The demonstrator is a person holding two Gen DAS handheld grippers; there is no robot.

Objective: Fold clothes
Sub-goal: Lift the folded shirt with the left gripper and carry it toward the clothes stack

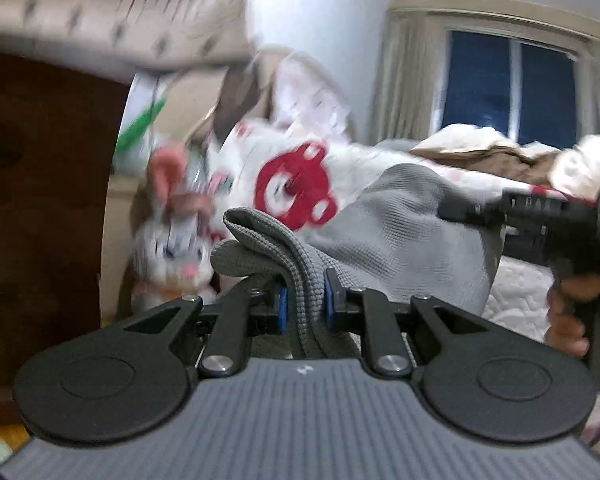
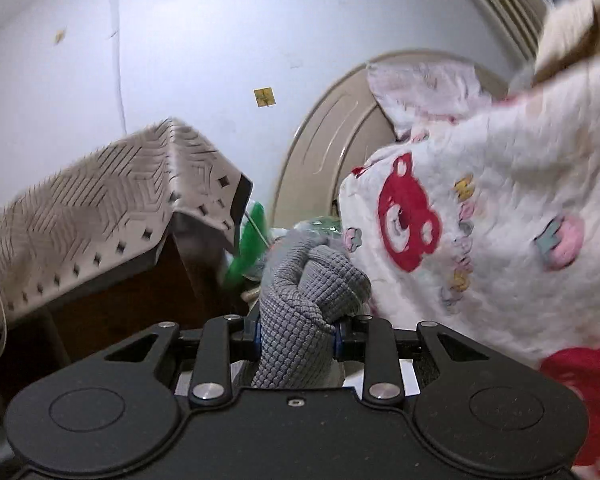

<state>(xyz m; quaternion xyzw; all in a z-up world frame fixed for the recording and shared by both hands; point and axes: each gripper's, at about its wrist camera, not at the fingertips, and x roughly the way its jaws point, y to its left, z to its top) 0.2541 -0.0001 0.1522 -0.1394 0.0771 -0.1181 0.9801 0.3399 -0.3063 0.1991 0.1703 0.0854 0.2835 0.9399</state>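
Left gripper point(image 1: 305, 300): blue pads pinched narrow on a bunched edge of the grey knit garment point(image 1: 400, 232). Right gripper point(image 2: 298, 338): clamped wider on a thicker wad of the same cloth point(image 2: 312, 280). Seen from the left, right gripper point(image 1: 540, 216) biting the far edge, hand point(image 1: 568, 312) below it.

Garment off the bed point(image 1: 516, 292), hanging in the air, stretched gripper to gripper; long axis along that line. Both ends equally in hand. Beyond the garment: white blanket with a red bear point(image 1: 296, 188); further left of it, a toy rabbit point(image 1: 172, 248).

Likely next: lay flat on the bed.
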